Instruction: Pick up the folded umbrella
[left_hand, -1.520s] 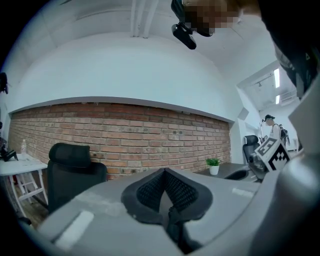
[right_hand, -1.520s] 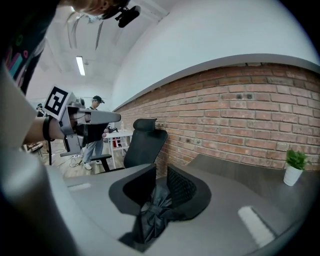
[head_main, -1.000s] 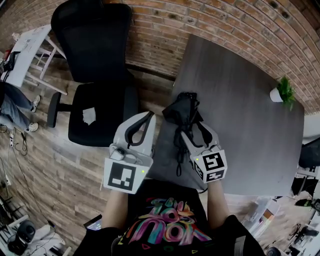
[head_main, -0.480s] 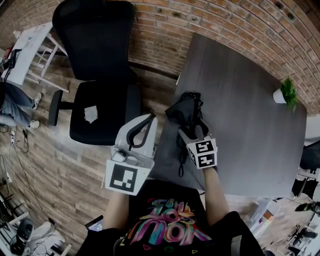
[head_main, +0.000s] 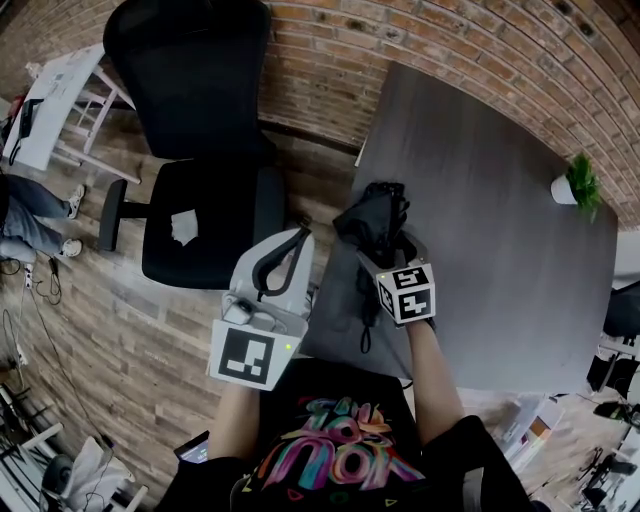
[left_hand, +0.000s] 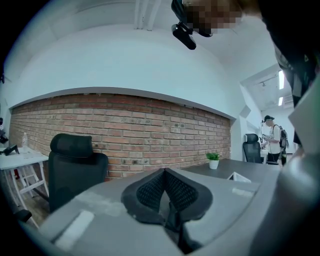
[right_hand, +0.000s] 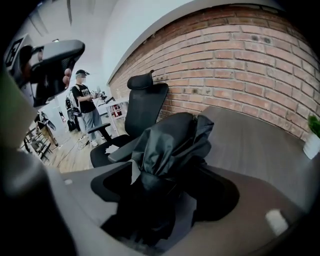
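Fingers (right_hand: 70, 197) of the right gripper (head_main: 386, 258) are spread wide, having just been opening, and the folded umbrella (right_hand: 170, 145) sits between them without being pinched. Compared with 1 second ago, this gripper has dropped lower over the bundle. Left gripper (head_main: 298, 238) fingers (left_hand: 150, 192) are pressed together on nothing, held beside the bench's edge. Large grey bench (head_main: 490, 230) fills the right side of the head view. 1 black office chair (head_main: 195, 150) stands on the wood floor (head_main: 120, 330) to its left. Black umbrella lies crumpled near the bench's left edge. 1 small potted plant (head_main: 575, 185) sits well apart. Closing on the bundle looks like the next move; lifting has not begun.
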